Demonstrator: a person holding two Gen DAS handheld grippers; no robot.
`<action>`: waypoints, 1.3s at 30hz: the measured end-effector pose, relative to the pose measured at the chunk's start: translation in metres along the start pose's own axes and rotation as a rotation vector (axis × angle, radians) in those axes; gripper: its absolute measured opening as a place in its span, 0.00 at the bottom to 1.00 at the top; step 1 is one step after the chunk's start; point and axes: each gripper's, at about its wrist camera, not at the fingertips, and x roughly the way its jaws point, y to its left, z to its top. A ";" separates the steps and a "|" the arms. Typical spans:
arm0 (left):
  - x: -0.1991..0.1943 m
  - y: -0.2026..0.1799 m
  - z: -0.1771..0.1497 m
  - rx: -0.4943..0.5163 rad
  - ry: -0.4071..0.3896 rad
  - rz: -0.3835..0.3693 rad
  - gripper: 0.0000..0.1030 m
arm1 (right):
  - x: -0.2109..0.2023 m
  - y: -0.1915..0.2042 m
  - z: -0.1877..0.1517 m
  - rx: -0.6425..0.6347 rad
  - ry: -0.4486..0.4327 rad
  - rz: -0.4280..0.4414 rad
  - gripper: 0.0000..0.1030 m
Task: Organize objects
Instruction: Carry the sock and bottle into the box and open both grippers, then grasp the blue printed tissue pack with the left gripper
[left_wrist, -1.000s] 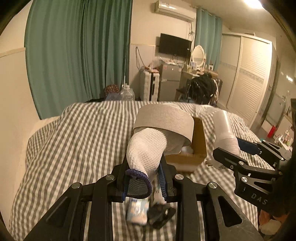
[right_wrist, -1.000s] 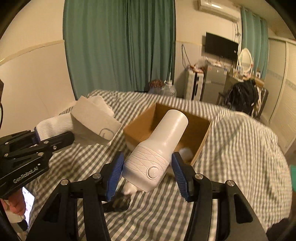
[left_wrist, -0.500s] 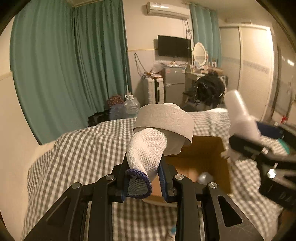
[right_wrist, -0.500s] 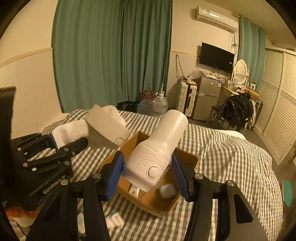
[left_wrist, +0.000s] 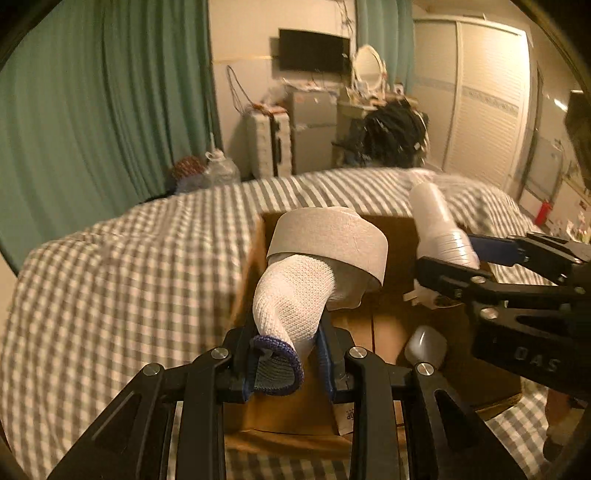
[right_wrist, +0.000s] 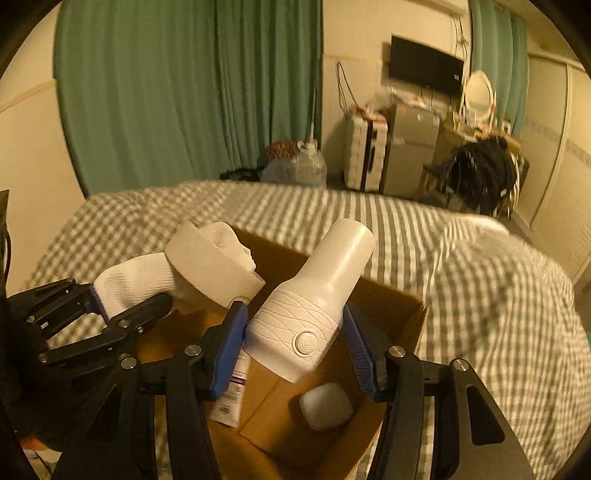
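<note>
My left gripper (left_wrist: 286, 363) is clamped on the blue-trimmed cuff of a white sock (left_wrist: 291, 306); the cuff sits squeezed between the pads, and the rest of the sock rises forward out of the fingers into its paper band (left_wrist: 328, 240), which hangs over the box (left_wrist: 391, 236). My right gripper (right_wrist: 295, 354) is closed on a white bottle (right_wrist: 314, 302), the blue pads (right_wrist: 227, 350) pressing the patterned lower body on both sides; its smooth neck tilts up and away from the fingers, and its base juts back between them. From the right view, the sock and band hang just left of the bottle, both above the open box. Down inside the box I see a small rounded white case (right_wrist: 327, 406) on the floor beneath the bottle and a white tube (right_wrist: 231, 391) lying by the left pad. The box rests on a grey-checked bedspread (right_wrist: 461, 266), with green curtains (right_wrist: 177, 92) behind the bed.
</note>
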 end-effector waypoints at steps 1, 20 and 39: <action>0.004 -0.003 -0.001 0.010 0.010 0.000 0.27 | 0.007 -0.003 -0.003 0.005 0.016 0.000 0.52; -0.067 -0.002 -0.037 -0.004 0.042 -0.016 0.76 | -0.051 -0.024 -0.036 0.100 -0.029 0.041 0.68; -0.207 0.040 -0.120 -0.127 -0.028 0.159 0.81 | -0.225 0.045 -0.075 -0.035 -0.182 -0.006 0.77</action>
